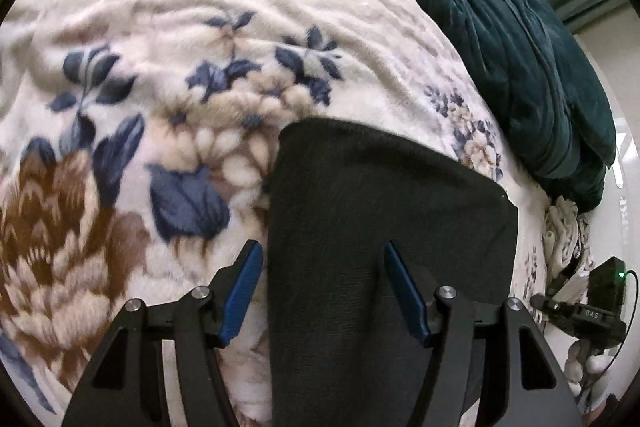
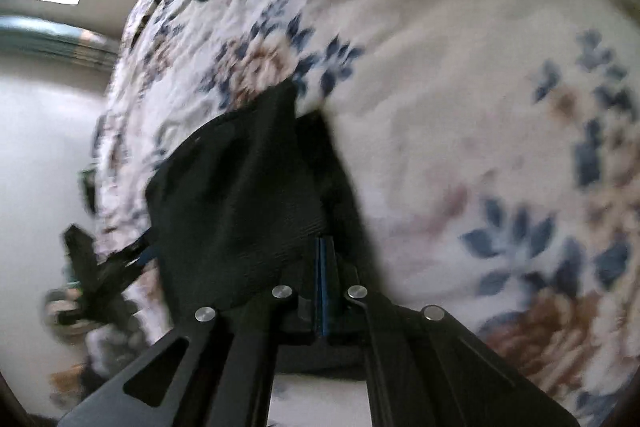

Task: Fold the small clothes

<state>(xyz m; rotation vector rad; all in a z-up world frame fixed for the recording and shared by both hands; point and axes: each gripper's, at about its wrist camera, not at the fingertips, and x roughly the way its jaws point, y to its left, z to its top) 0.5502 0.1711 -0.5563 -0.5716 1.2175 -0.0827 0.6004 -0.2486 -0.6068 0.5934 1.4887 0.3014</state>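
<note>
Lying under open left tongs [image 1: 322,287] — black garment [image 1: 384,195], right tongs [image 2: 325,251] pinching it

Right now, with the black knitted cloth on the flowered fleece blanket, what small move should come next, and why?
Probably carry the right gripper across, drawing its pinched edge of the black knitted cloth over the flat part. Its jaws are shut on the fabric, which hangs bunched. The left gripper is open astride the cloth's side edge on the flowered fleece blanket, gripping nothing.

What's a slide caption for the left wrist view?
Open left claw straddles the edge of a black knit garment on a floral fleece blanket.
</note>
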